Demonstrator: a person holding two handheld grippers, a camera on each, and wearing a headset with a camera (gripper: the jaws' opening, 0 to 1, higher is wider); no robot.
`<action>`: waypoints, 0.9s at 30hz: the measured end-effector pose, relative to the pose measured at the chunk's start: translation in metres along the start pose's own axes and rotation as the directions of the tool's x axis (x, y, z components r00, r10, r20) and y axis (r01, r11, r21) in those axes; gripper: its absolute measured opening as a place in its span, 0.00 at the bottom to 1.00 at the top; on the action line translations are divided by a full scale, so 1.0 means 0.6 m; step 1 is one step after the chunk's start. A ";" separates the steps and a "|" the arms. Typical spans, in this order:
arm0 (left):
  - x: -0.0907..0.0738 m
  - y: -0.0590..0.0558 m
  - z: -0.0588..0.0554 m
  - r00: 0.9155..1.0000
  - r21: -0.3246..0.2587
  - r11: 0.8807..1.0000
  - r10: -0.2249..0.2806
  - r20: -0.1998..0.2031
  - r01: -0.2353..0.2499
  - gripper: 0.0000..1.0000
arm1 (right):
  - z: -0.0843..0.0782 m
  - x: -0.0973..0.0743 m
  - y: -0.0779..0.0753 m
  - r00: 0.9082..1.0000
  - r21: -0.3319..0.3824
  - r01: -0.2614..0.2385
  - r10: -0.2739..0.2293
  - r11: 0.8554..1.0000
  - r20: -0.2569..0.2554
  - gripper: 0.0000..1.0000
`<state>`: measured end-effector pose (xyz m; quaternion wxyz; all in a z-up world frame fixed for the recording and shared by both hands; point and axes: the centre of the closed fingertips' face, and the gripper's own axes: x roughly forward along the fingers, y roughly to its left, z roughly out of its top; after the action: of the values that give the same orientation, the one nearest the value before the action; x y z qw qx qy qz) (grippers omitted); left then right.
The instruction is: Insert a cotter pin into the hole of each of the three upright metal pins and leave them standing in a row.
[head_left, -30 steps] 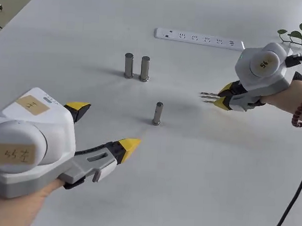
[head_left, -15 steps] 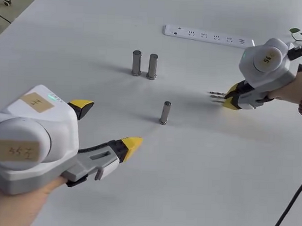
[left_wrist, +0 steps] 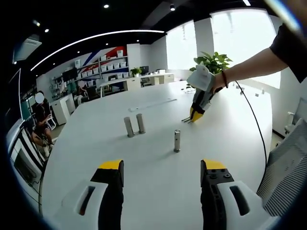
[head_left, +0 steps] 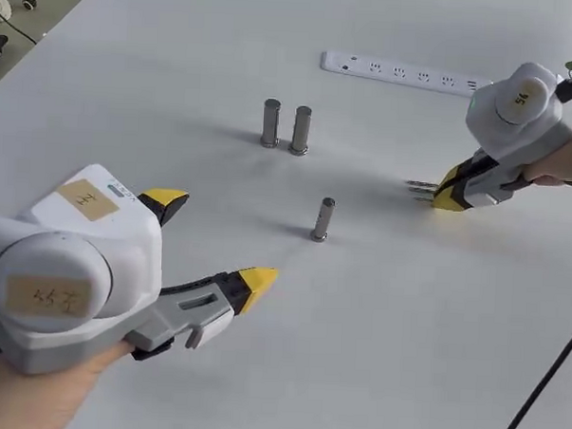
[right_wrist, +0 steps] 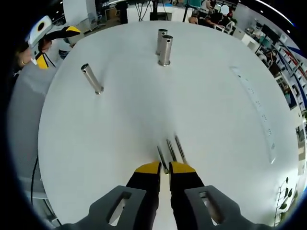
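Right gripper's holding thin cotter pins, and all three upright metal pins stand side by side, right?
No. The right gripper holds the thin cotter pins, but only two upright grey metal pins stand side by side; the third pin stands apart, per the head view.

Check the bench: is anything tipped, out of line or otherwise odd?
Nothing is tipped or damaged. The lone metal pin stands apart from the pair of metal pins, nearer the person, so the three form no row. The right gripper is shut on three cotter pins, splayed at its tip.
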<state>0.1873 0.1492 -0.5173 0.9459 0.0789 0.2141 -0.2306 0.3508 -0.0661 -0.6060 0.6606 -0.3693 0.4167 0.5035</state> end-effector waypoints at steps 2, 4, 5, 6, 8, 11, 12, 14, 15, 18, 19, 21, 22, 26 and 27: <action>0.000 0.001 -0.001 1.000 0.000 1.000 0.001 -0.001 -0.001 0.64 | 0.000 0.001 0.000 1.000 -0.001 -0.013 0.013 1.000 -0.009 0.01; 0.000 0.002 -0.002 1.000 0.001 1.000 0.003 -0.004 -0.003 0.64 | 0.000 0.001 0.001 0.999 0.008 -0.028 0.028 1.000 -0.025 0.01; 0.000 0.003 -0.002 1.000 0.001 1.000 0.003 -0.005 -0.003 0.64 | -0.001 0.004 -0.011 0.999 0.006 -0.035 0.035 0.999 -0.031 0.01; 0.000 0.004 -0.003 1.000 0.002 1.000 0.004 -0.006 -0.004 0.64 | -0.002 0.005 -0.017 0.998 0.004 -0.042 0.042 0.999 -0.039 0.00; 0.000 0.005 -0.003 1.000 0.003 1.000 0.006 -0.008 -0.006 0.64 | -0.003 0.007 -0.017 0.997 0.010 -0.048 0.049 0.999 -0.054 0.00; 0.000 0.007 -0.003 1.000 0.005 1.000 0.009 -0.010 -0.009 0.64 | -0.004 0.008 -0.018 0.996 0.013 -0.054 0.055 0.998 -0.077 0.00; 0.000 0.007 -0.003 1.000 0.005 1.000 0.009 -0.009 -0.009 0.64 | -0.007 0.008 -0.020 0.994 -0.006 -0.056 0.056 0.998 -0.094 0.00; 0.000 0.008 -0.003 1.000 0.004 1.000 0.011 -0.009 -0.011 0.64 | -0.008 0.009 -0.018 0.992 -0.077 -0.057 0.047 0.995 -0.118 0.00; 0.000 0.008 -0.003 1.000 0.005 1.000 0.011 -0.010 -0.011 0.64 | -0.008 0.008 -0.011 0.991 -0.073 -0.055 0.046 0.996 -0.122 0.00; 0.001 0.007 -0.004 1.000 0.008 1.000 0.010 -0.013 -0.010 0.64 | -0.010 0.010 -0.013 0.990 -0.085 -0.057 0.045 0.995 -0.136 0.00; 0.001 0.006 -0.003 1.000 0.008 1.000 0.008 -0.012 -0.008 0.64 | -0.011 0.011 -0.014 0.989 -0.085 -0.058 0.046 0.995 -0.139 0.00; 0.002 0.005 -0.002 1.000 0.011 1.000 0.007 -0.012 -0.007 0.63 | -0.011 0.011 -0.013 0.989 -0.082 -0.056 0.044 0.995 -0.139 0.00; 0.001 0.005 -0.002 1.000 0.012 1.000 0.006 -0.012 -0.006 0.63 | -0.012 0.011 -0.012 0.990 -0.083 -0.053 0.042 0.995 -0.137 0.00; 0.002 0.007 -0.002 1.000 0.013 1.000 0.008 -0.014 -0.007 0.63 | -0.014 0.011 -0.012 0.994 -0.088 -0.028 0.018 0.996 -0.106 0.00; 0.002 0.007 -0.001 1.000 0.014 1.000 0.008 -0.013 -0.008 0.63 | -0.012 0.010 -0.009 0.995 -0.079 -0.020 0.013 0.997 -0.096 0.00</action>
<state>0.1899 0.1526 -0.5180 0.9448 0.0877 0.2185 -0.2278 0.3554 -0.0717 -0.6137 0.6204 -0.4155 0.4304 0.5071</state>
